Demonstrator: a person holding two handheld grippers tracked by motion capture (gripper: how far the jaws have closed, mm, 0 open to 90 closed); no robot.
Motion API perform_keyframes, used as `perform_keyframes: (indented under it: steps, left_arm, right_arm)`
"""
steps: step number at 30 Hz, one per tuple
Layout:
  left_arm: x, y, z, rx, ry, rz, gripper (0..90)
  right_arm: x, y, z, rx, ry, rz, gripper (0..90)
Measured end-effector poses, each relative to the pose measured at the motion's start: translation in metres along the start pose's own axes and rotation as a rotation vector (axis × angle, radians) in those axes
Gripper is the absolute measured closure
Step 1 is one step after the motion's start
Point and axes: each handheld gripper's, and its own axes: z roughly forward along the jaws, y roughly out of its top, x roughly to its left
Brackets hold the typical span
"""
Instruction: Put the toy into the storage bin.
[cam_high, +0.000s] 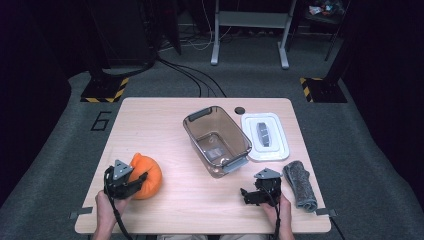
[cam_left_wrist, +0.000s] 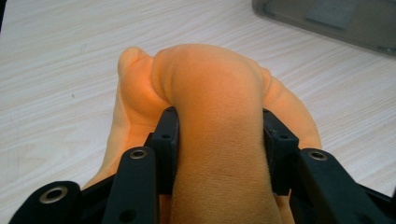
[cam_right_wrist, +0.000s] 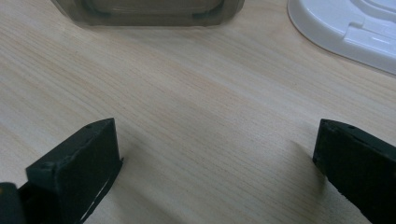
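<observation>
The orange cloth (cam_high: 146, 176) lies bunched on the near left part of the wooden table (cam_high: 165, 120), and the left gripper (cam_high: 131, 181) is clamped on it. In the left gripper view a thick fold of the orange cloth (cam_left_wrist: 217, 121) stands up between the two black jaws, whose pads press into it from both sides so that the fabric bulges above them; the rest of the cloth spreads on the tabletop (cam_left_wrist: 56, 56) beyond. Seen from the high view, the person's left hand (cam_high: 106, 210) holds that gripper at the near edge. The right gripper (cam_high: 250, 195) sits at the near right of the table, held in the right hand (cam_high: 282, 212), and its jaws stand wide apart with only bare wood (cam_right_wrist: 205, 116) between them, touching nothing. A clear plastic container (cam_high: 216, 141) stands uncovered near the middle of the table, with grey handles at its ends, well apart from the cloth. Its white lid (cam_high: 265, 136) lies flat just to the right of it. A folded grey towel (cam_high: 300, 184) rests on the near right side, just beside the right gripper.
</observation>
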Motion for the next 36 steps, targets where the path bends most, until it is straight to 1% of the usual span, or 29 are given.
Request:
perform_keyframes:
  steps: [3,6,8,9,12,14,16,17,18,19,20,21,25,27,28,29,30,31,33,34,36]
  left_arm:
    - [0.003,0.004,-0.001,0.001,-0.007,0.004,57.8]
    - [0.005,0.007,-0.001,-0.017,-0.004,0.005,57.9]
    - [0.007,0.009,-0.002,-0.033,-0.013,-0.005,57.9]
    - [0.008,0.011,-0.003,-0.034,-0.020,-0.004,57.9]
    - [0.011,0.017,-0.004,-0.042,-0.021,0.006,57.8]
    - [0.013,0.021,-0.005,-0.048,-0.021,0.011,57.8]
    - [0.014,0.026,-0.006,-0.048,-0.022,0.020,57.7]
    - [0.015,0.029,-0.006,-0.047,-0.022,0.025,57.6]
    - [0.015,0.031,-0.006,-0.052,-0.018,0.038,57.6]
    - [0.015,0.033,-0.007,-0.054,-0.019,0.038,57.5]
    - [0.016,0.036,-0.007,-0.053,-0.023,0.049,57.6]
    - [0.017,0.039,-0.007,-0.062,-0.025,0.047,57.5]
    - [0.019,0.051,-0.009,-0.071,-0.037,0.054,57.6]
    - [0.020,0.059,-0.009,-0.067,-0.034,0.083,57.6]
    - [0.020,0.063,-0.009,-0.071,-0.033,0.086,57.7]
    - [0.021,0.067,-0.009,-0.065,-0.034,0.098,57.7]
    - [0.021,0.070,-0.009,-0.072,-0.034,0.098,57.7]
    - [0.023,0.073,-0.009,-0.073,-0.043,0.095,57.7]
    - [0.026,0.080,-0.008,-0.084,-0.061,0.077,57.7]
    - [0.027,0.083,-0.007,-0.093,-0.059,0.075,57.7]
    - [0.029,0.089,-0.006,-0.094,-0.055,0.081,57.7]
  right_arm:
    - [0.000,0.000,0.000,0.000,0.000,0.000,0.0]
    - [0.000,0.000,0.000,0.000,0.000,0.000,0.0]
    - [0.000,0.000,0.000,-0.007,-0.004,0.002,0.0]
    - [0.000,0.000,0.000,-0.006,-0.004,0.002,0.0]
    - [0.000,0.000,0.000,-0.006,-0.004,0.002,0.0]
    - [0.001,0.000,0.000,-0.002,-0.003,0.015,0.0]
    - [0.001,0.000,0.001,-0.008,-0.018,0.038,0.0]
    - [0.000,0.000,0.001,-0.004,-0.025,0.035,0.0]
    - [0.000,0.000,0.001,-0.010,-0.029,0.048,0.0]
    - [0.000,0.000,0.001,-0.009,-0.031,0.053,0.0]
    - [0.000,0.000,0.001,-0.008,-0.033,0.052,0.0]
    - [0.000,0.000,0.001,-0.008,-0.033,0.052,0.0]
    - [0.000,0.000,0.001,-0.008,-0.033,0.052,0.0]
    - [0.000,0.000,0.001,-0.009,-0.030,0.053,0.0]
    - [0.000,0.000,0.001,-0.009,-0.028,0.052,0.0]
    - [0.000,0.000,0.001,-0.009,-0.027,0.051,0.0]
    - [0.000,0.000,0.001,-0.008,-0.029,0.050,0.0]
    - [0.000,0.000,0.001,-0.008,-0.029,0.050,0.0]
    - [0.000,0.000,0.001,-0.008,-0.029,0.050,0.0]
    - [0.000,0.000,0.001,-0.009,-0.027,0.051,0.0]
    - [0.000,0.000,0.001,-0.008,-0.028,0.050,0.0]
